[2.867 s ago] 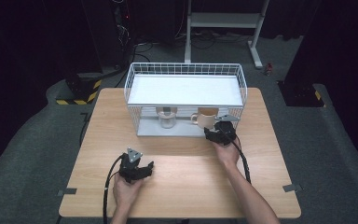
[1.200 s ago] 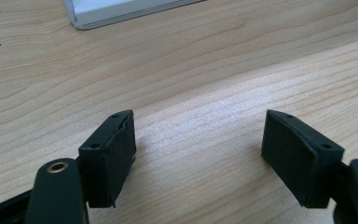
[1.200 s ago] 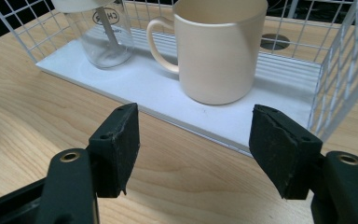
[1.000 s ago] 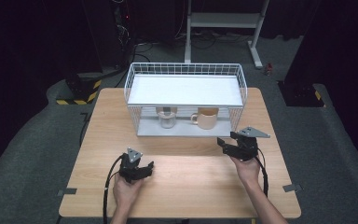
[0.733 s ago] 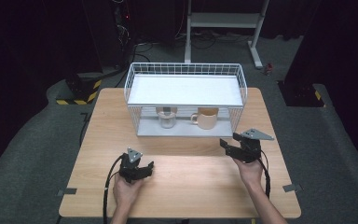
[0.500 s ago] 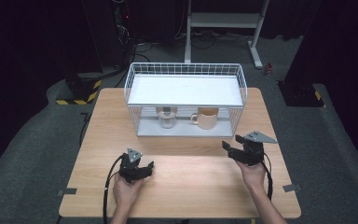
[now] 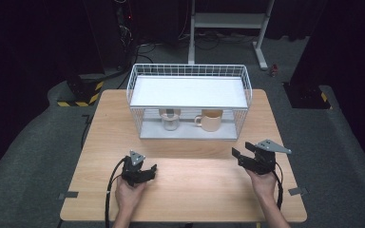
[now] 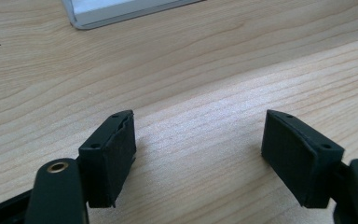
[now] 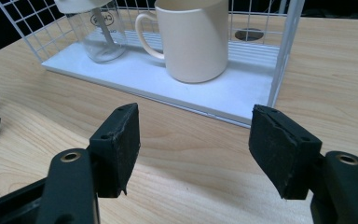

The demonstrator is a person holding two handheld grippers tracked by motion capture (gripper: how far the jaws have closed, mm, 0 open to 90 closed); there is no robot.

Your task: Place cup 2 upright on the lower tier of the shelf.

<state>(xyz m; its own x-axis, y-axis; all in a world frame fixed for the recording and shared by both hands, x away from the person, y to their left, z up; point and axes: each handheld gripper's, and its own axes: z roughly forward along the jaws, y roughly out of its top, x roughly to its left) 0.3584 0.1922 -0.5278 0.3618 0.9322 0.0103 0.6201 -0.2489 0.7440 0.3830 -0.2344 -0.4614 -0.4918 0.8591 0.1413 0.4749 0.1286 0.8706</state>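
Note:
A cream mug (image 7: 211,120) (image 9: 195,38) and a clear glass jar (image 7: 170,119) (image 9: 99,37) stand side by side on the lower shelf of a white wire rack (image 7: 188,91). My right gripper (image 7: 241,156) (image 9: 193,142) hovers over the table's right front, open and empty, jaws wide, facing the mug. My left gripper (image 7: 147,172) (image 8: 205,156) rests low at the left front, also open with nothing between its fingers, over bare wood.
The wooden table (image 7: 190,199) holds the rack at its back middle. The rack's white base plate (image 9: 242,98) (image 8: 121,11) reaches toward both grippers. Dark floor, a stand frame (image 7: 228,21) and cables lie beyond the table.
My right gripper has drawn back from the mug in the rack toward the table's right front, empty, leaving the mug on the shelf. The left gripper has stayed put.

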